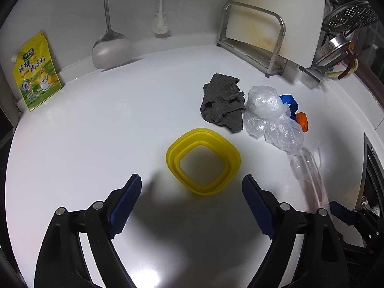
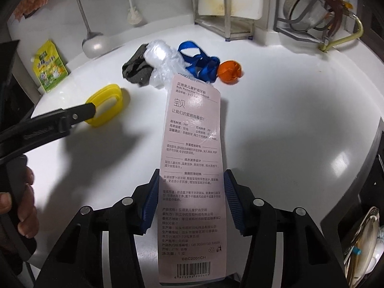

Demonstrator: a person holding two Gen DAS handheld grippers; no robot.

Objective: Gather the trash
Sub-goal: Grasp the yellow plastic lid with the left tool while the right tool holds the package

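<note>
Right gripper pinches the pink toothbrush package; left gripper spread wide, empty

Bright overhead light bounces off the white counter, with glare spots low between the left gripper arms and off to the right of the right gripper. Soft gripper shadows pool around both jaws. Fisheye bending curves the counter's far edge, corners go black. The card print past the jaws blurs slightly.
</note>
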